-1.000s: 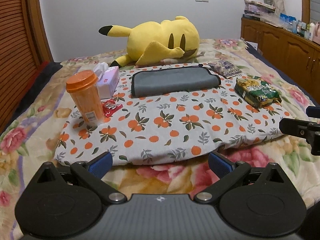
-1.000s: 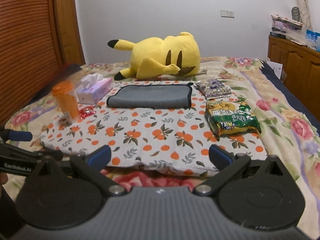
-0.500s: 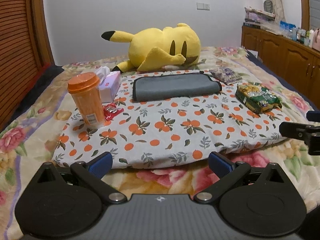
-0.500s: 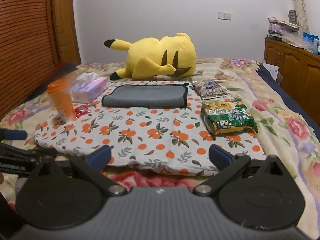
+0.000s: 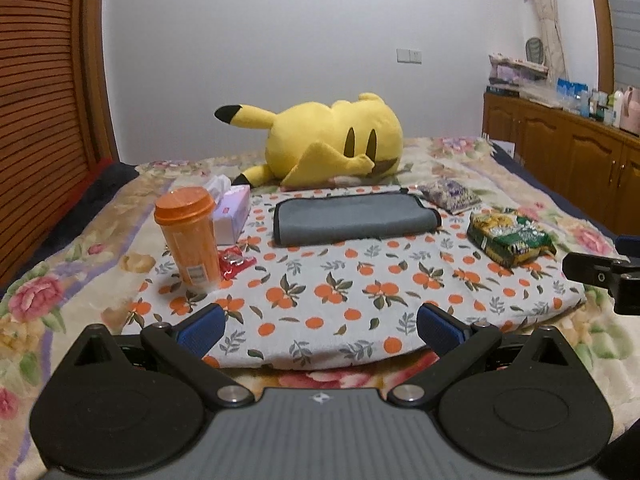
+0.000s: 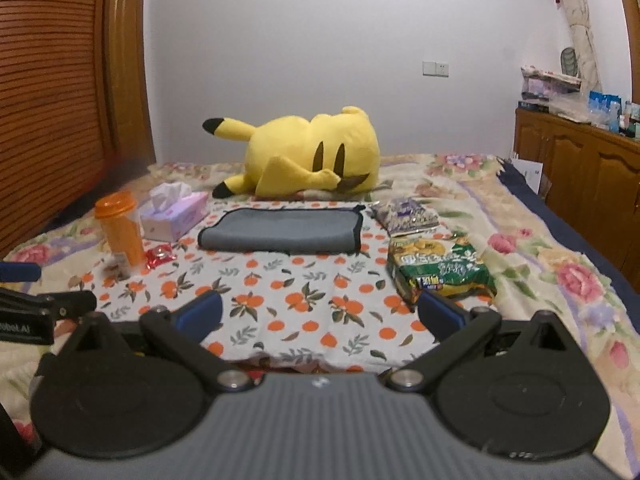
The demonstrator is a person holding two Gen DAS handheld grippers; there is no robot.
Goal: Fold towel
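Note:
A grey towel with a dark edge lies folded flat at the far side of an orange-patterned cloth on the bed; it also shows in the right wrist view. My left gripper is open and empty, low over the cloth's near edge, well short of the towel. My right gripper is open and empty, also at the near edge. Each gripper shows at the side of the other's view.
An orange cup, a tissue box and a red wrapper stand left of the towel. Snack bags lie right. A yellow plush lies behind. Wooden cabinets line the right wall.
Both grippers have dropped lower and tilted up, so the bed appears flatter and more wall shows. The towel and other objects have not moved. Both stay open.

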